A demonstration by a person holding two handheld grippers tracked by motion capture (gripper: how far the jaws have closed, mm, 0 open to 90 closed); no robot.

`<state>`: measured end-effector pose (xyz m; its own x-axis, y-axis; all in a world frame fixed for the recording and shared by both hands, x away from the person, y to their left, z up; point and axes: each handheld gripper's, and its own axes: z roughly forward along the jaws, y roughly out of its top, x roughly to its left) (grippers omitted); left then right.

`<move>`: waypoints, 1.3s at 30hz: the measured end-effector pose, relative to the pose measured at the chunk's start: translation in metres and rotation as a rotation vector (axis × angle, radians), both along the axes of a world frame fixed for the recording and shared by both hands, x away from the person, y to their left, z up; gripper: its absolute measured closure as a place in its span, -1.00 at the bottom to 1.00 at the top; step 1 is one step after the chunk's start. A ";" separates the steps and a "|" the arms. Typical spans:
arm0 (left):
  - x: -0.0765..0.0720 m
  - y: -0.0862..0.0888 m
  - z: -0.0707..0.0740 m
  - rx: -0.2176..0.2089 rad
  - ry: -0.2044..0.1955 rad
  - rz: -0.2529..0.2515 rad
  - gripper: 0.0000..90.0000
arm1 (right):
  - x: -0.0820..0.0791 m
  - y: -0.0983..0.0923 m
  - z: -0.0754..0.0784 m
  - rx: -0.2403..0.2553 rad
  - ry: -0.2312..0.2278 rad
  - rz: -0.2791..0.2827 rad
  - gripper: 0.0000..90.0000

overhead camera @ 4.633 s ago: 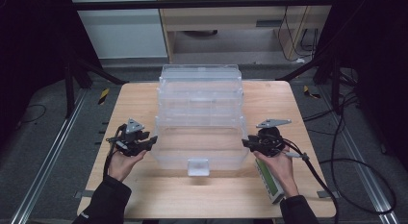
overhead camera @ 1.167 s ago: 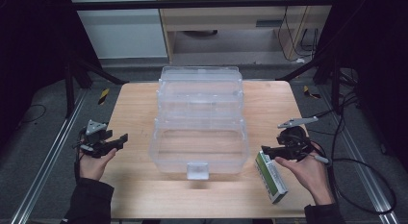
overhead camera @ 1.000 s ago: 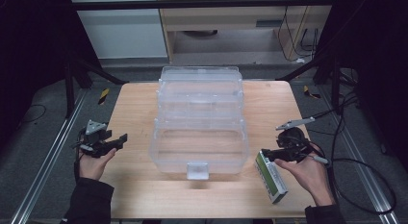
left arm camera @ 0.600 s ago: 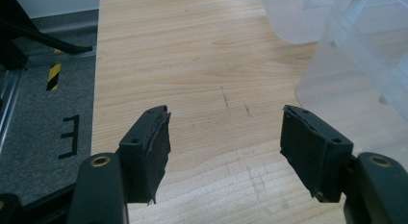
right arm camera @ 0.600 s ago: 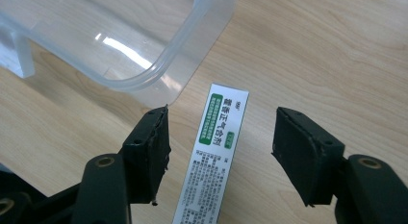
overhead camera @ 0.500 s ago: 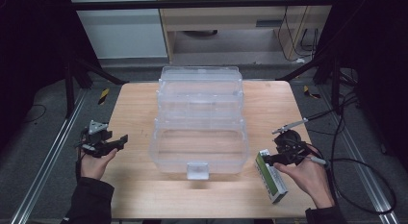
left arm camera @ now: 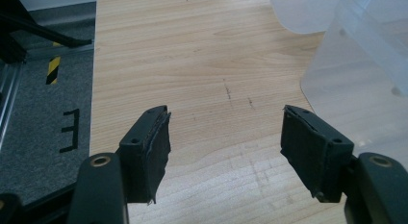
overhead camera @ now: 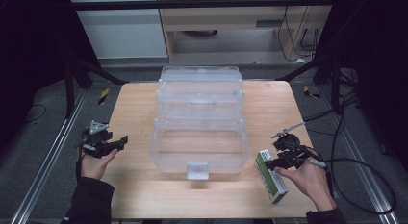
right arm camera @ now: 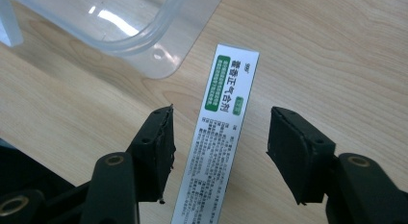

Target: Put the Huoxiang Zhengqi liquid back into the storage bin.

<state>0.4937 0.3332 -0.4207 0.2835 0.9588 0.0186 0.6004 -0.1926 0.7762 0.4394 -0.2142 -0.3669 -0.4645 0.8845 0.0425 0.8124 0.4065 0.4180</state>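
A clear plastic tiered storage box [overhead camera: 199, 123] stands open in the middle of the wooden table [overhead camera: 144, 104]. A long white and green carton [overhead camera: 270, 177] lies flat to the right of the box, and in the right gripper view the carton [right arm camera: 219, 137] runs between the jaws. My right gripper [overhead camera: 275, 162] hovers over its far end; the jaws have just been closing, with gaps left on both sides of the carton. My left gripper [overhead camera: 120, 141] is open at the table's left side over bare wood [left arm camera: 221, 89].
The box's corner [right arm camera: 144, 46] lies just beyond the carton. A clear box wall [left arm camera: 356, 89] sits right of the left gripper. Cables [overhead camera: 346, 161] trail off the right edge. Metal rails [overhead camera: 43, 171] flank the table on the floor.
The right gripper has shifted slightly down and left over the carton's far end, and its jaws have narrowed. The left hand has stayed where it was.
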 end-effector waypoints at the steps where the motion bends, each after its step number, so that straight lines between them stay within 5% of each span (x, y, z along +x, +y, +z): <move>1: 0.000 0.000 0.000 0.001 -0.001 -0.001 -0.25 | -0.001 0.000 -0.001 -0.001 0.001 0.005 -0.05; 39: 0.002 -0.001 -0.003 0.024 0.028 0.007 -0.25 | 0.004 0.004 -0.029 -0.075 0.162 0.026 0.24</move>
<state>0.4954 0.3319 -0.4240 0.2770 0.9603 0.0336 0.6232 -0.2062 0.7544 0.4438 -0.2097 -0.3961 -0.4798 0.8758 0.0531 0.8554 0.4534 0.2503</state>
